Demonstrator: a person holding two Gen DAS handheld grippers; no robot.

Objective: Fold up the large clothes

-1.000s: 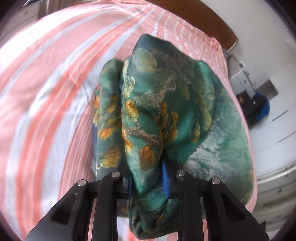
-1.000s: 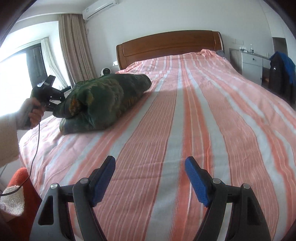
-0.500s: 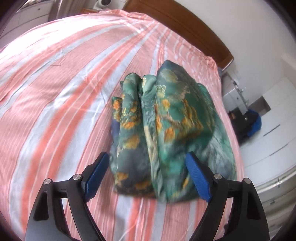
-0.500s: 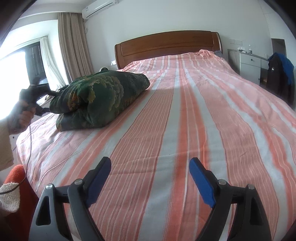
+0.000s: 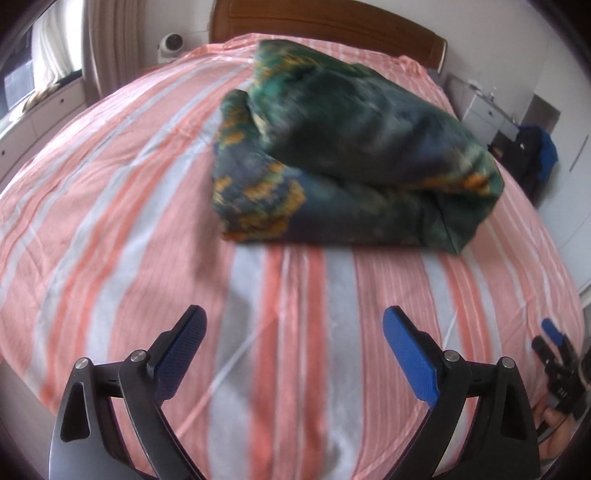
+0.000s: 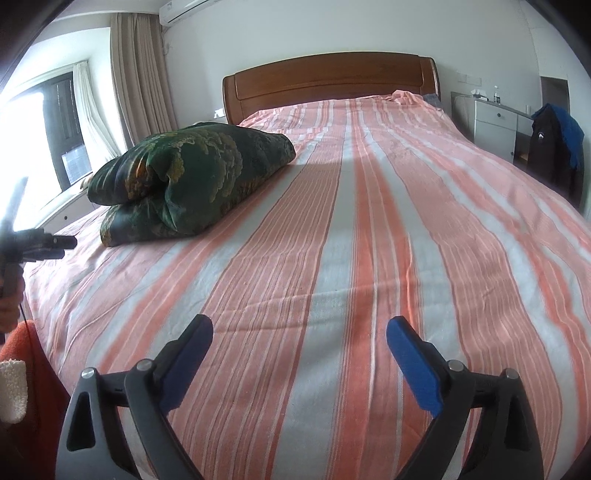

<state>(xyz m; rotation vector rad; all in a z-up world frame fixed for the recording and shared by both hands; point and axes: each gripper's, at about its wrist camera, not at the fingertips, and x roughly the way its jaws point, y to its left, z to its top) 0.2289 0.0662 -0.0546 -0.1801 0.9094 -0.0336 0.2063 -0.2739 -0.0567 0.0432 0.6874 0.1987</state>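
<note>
Folded at last, a green garment [image 6: 192,181] printed with gold and orange flowers lies in a thick bundle on the striped bedspread [image 6: 362,258], on the window side of the bed and nearer its foot than the wooden headboard [image 6: 328,79]. In the right wrist view the bundle's long axis runs aslant, from the bed's edge near the window toward the headboard, with its rolled, doubled end facing the foot of the bed and its flatter end pointing up toward the headboard. In the left wrist view, blurred by motion, the same bundle [image 5: 354,155] stretches across the frame, upper layer stacked on lower.

Clear of the cloth, the left gripper [image 5: 293,339] hangs above bare bedspread just short of the bundle; its jaws have just been opening and stand wide, nothing between the blue pads. The right gripper [image 6: 299,349] hovers over the middle stripes near the foot of the bed, well apart from the garment; its jaws too have just been opening and stand wide and empty.

Beyond the bed, beige curtains [image 6: 140,77] frame a bright window [image 6: 44,133], an air conditioner [image 6: 188,5] sits high on the wall, and a dark jacket [image 6: 554,144] hangs beside a white dresser [image 6: 495,125].
</note>
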